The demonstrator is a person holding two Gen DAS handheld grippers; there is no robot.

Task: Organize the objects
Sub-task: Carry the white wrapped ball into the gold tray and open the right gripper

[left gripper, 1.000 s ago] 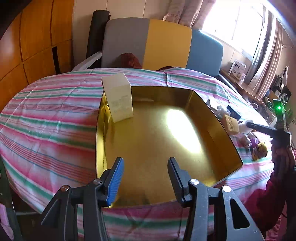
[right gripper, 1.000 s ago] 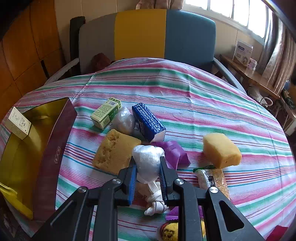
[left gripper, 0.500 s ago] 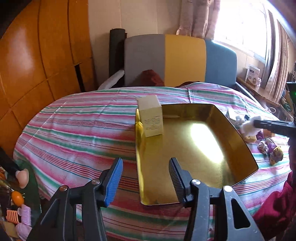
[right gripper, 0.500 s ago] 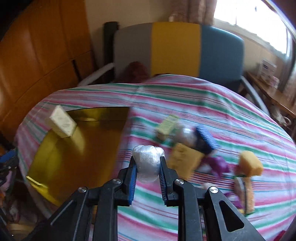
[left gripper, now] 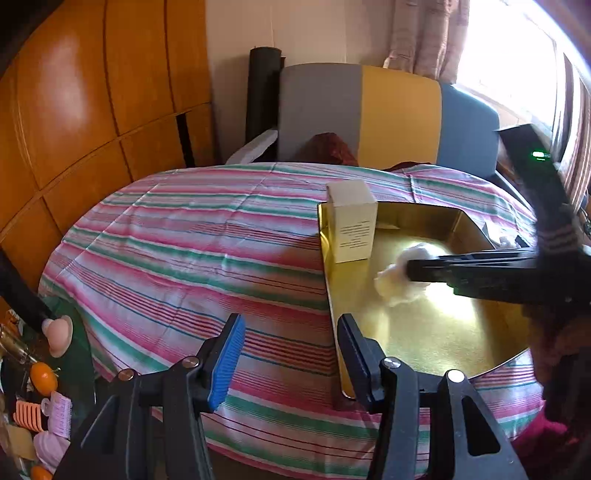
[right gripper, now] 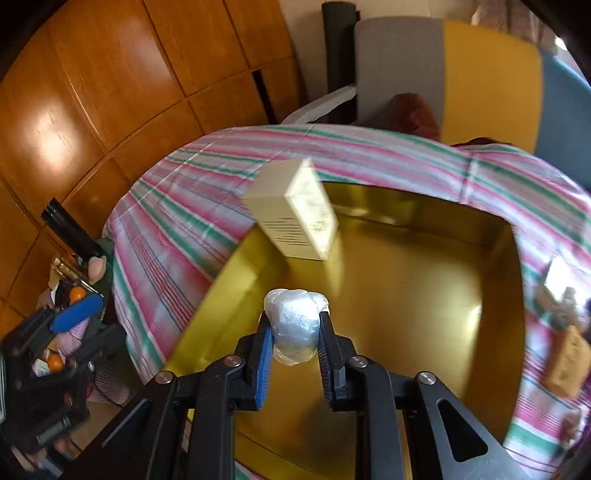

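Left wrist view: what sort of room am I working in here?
Most likely a room in a home, perhaps a living or dining area. A round table under a striped tablecloth fills the middle, a grey, yellow and blue upholstered chair stands behind it, and wooden wall panels and a curtained window surround it.

I am working in a lived-in room of a home, most likely a sitting or dining room. Evidence: a round tabletop (left gripper: 192,236) under a striped pink, green and white cloth; a padded chair (left gripper: 388,114) in grey, yellow and blue panels drawn up behind it; varnished wood wall panels (left gripper: 92,92); a patterned curtain (left gripper: 424,33) beside a bright window (left gripper: 517,55). Small household odds and ends (left gripper: 40,387) lie heaped low at the left edge, too blurred to identify.
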